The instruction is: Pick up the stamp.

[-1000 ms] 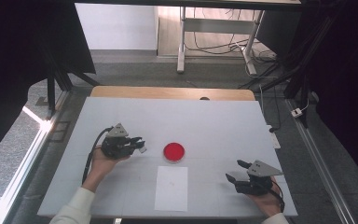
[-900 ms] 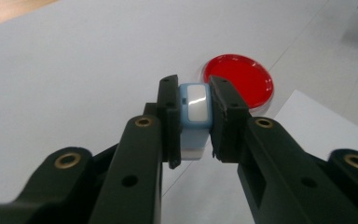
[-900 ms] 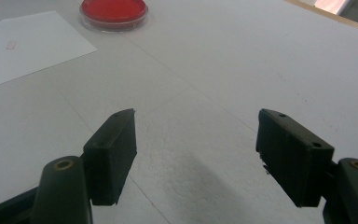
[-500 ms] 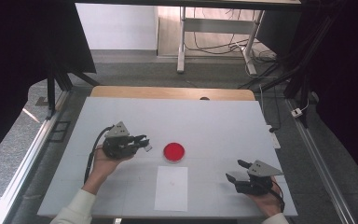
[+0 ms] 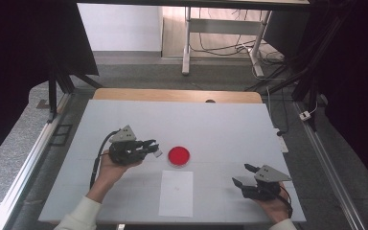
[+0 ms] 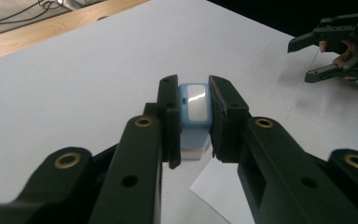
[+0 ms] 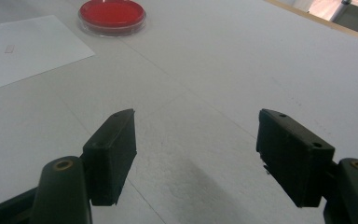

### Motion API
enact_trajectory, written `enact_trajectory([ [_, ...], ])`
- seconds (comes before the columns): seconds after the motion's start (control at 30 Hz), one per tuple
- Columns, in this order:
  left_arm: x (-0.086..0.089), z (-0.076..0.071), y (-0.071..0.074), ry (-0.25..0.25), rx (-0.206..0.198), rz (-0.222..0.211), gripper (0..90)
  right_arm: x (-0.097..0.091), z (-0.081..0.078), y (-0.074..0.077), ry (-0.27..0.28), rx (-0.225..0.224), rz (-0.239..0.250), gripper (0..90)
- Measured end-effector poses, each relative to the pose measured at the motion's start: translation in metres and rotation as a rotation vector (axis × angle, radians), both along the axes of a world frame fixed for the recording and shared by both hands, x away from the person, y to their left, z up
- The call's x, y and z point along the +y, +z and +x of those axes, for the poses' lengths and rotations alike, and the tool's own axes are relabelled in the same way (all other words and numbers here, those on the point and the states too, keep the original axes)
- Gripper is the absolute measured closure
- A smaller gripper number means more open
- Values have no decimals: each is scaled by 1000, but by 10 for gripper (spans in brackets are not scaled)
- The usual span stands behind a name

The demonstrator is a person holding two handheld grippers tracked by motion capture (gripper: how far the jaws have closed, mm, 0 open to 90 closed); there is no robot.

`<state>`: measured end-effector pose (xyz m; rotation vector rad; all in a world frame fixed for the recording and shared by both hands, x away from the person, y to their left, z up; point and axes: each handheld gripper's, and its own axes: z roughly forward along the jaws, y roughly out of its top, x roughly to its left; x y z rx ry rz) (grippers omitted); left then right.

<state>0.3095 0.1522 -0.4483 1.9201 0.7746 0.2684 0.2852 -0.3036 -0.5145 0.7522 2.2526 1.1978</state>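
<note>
My left gripper [image 5: 151, 147] is shut on a small white block with a blue top [image 6: 194, 112], held just left of the red round dish [image 5: 178, 155]. The block's tip [image 5: 158, 153] sticks out past the jaws in the high view. In the left gripper view the jaws pinch the block from both sides above the white table. My right gripper [image 5: 242, 175] rests open at the front right of the table. Nothing lies between its jaws in the right gripper view, where the red dish [image 7: 112, 16] sits far off at the upper left.
A white sheet of paper [image 5: 176, 192] lies flat in front of the dish, near the table's front edge. The white table top [image 5: 220, 129] has a wooden strip [image 5: 172, 95] along its far edge. Cables and a stand lie on the floor beyond.
My left gripper has moved a little to the right, toward the red dish, with the block in it. The right gripper has stayed in place.
</note>
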Motion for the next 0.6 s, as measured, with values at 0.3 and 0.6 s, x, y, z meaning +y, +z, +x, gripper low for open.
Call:
enact_trajectory([
  [0.3, -12, -7, 5, -15, -6, 0, 749, 1, 0, 0, -10, -3, -3, 281],
  [0.6, -20, -11, 9, -15, 2, -21, 748, 1, -1, 0, -4, 1, 2, 281],
])
